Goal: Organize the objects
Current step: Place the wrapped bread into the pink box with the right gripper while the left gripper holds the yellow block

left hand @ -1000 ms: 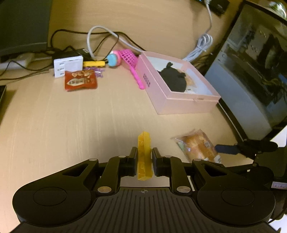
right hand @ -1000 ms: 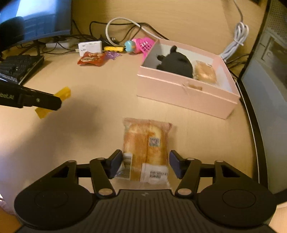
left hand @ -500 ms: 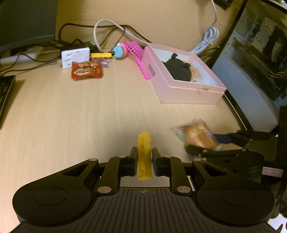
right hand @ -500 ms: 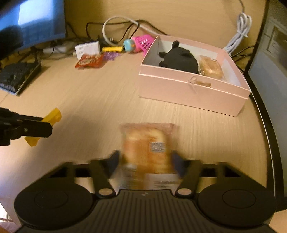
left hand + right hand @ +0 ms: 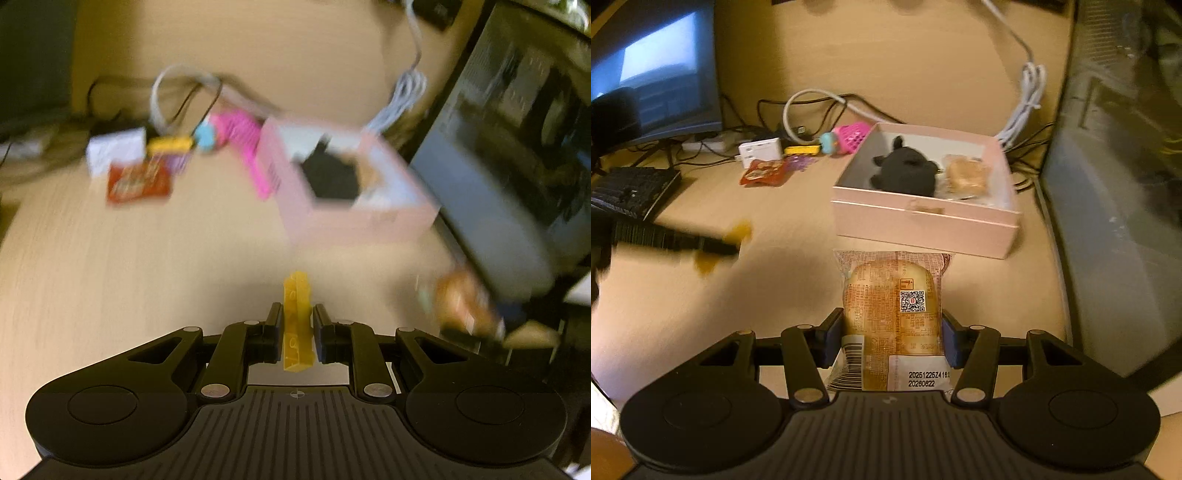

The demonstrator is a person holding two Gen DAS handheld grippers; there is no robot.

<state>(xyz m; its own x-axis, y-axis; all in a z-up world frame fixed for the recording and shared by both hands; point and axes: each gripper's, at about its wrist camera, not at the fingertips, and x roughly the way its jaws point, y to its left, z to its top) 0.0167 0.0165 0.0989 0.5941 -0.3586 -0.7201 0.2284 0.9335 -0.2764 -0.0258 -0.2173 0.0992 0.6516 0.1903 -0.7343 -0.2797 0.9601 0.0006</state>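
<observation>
My desk (image 5: 979,295) carries, toward the back, the open pink box (image 5: 923,221), which contains a black toy (image 5: 905,173) and a wrapped bun (image 5: 967,177). In front of the box, my right gripper (image 5: 891,338) has just been closing its jaws and now clamps the bread packet (image 5: 892,306) above the desk. My left gripper (image 5: 298,334) pinches the yellow brick (image 5: 297,317) upright between its pads, clear of the desk.

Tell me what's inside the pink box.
The pink box holds a black plush toy and, to its right, a wrapped pastry. The near wall and the toy hide part of the floor, so anything lying there cannot be seen.
</observation>
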